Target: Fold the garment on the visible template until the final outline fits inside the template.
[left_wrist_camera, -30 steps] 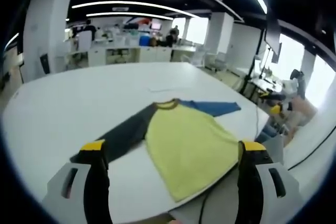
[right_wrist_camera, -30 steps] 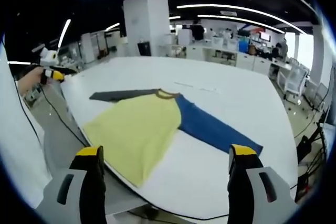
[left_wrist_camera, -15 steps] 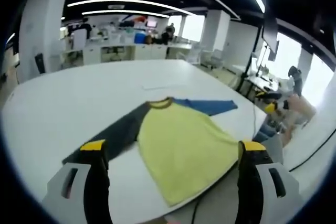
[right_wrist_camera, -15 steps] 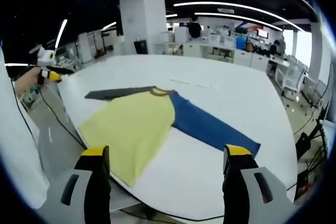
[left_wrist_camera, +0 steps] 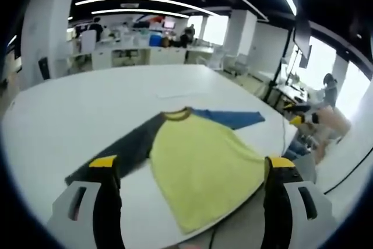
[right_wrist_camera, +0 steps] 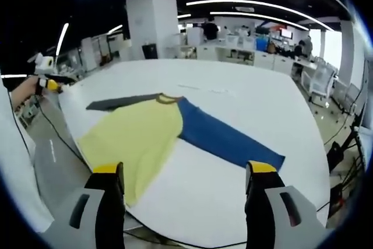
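A long-sleeved shirt point(left_wrist_camera: 201, 158) lies flat on the white table point(left_wrist_camera: 76, 109), with a yellow body, one dark grey sleeve point(left_wrist_camera: 125, 150) and one blue sleeve point(left_wrist_camera: 230, 119). In the right gripper view the same shirt point(right_wrist_camera: 137, 138) shows its blue sleeve point(right_wrist_camera: 230, 143) stretched toward the right and the grey sleeve point(right_wrist_camera: 116, 102) toward the left. My left gripper point(left_wrist_camera: 189, 182) hangs open above the shirt's hem near the table edge. My right gripper point(right_wrist_camera: 183, 185) is open too, above bare table beside the yellow body. Faint template lines point(right_wrist_camera: 204, 90) show beyond the collar.
The table edge point(right_wrist_camera: 64, 138) runs close to the shirt's hem, with a cable hanging past it. A person's hand with another yellow-tipped device point(left_wrist_camera: 312, 119) is at the far right of the left gripper view. Desks, chairs and pillars fill the office behind.
Both views have shifted slightly as the hands moved. The shirt lies as before and both grippers stay open.
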`<state>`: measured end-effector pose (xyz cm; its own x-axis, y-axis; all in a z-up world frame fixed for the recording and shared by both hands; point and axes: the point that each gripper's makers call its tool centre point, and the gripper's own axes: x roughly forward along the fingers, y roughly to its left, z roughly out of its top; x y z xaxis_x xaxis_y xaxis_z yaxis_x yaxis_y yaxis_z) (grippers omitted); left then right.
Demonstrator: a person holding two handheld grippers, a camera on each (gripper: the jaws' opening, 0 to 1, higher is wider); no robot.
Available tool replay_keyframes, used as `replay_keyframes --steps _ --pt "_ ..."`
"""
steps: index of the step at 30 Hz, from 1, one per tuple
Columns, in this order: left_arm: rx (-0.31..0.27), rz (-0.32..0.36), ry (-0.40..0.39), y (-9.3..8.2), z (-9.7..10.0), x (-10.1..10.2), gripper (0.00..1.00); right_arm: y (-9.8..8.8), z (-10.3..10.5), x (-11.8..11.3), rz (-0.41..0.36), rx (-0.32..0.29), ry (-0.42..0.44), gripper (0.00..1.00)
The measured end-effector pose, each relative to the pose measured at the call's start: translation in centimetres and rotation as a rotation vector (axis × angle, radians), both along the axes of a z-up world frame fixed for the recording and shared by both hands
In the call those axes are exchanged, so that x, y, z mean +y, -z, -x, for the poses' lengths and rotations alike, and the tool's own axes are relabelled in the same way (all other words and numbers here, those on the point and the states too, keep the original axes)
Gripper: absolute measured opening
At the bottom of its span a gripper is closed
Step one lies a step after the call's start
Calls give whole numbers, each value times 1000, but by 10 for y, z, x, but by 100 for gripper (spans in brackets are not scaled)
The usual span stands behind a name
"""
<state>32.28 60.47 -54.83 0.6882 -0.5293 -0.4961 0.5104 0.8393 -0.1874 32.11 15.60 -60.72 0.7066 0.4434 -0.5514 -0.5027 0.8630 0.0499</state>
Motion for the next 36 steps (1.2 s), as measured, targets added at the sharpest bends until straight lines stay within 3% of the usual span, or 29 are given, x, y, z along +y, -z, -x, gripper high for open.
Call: replay_keyframes --steps 5,11,36 --pt "16 2 -9 7 0 -1 99 5 -14 -16 14 2 28 80" --pt "28 2 -22 10 -1 -3 99 7 -31 -36 29 -20 77 67" --pt "73 -24 -21 18 -11 -16 99 43 -64 -86 67 48 162 54"
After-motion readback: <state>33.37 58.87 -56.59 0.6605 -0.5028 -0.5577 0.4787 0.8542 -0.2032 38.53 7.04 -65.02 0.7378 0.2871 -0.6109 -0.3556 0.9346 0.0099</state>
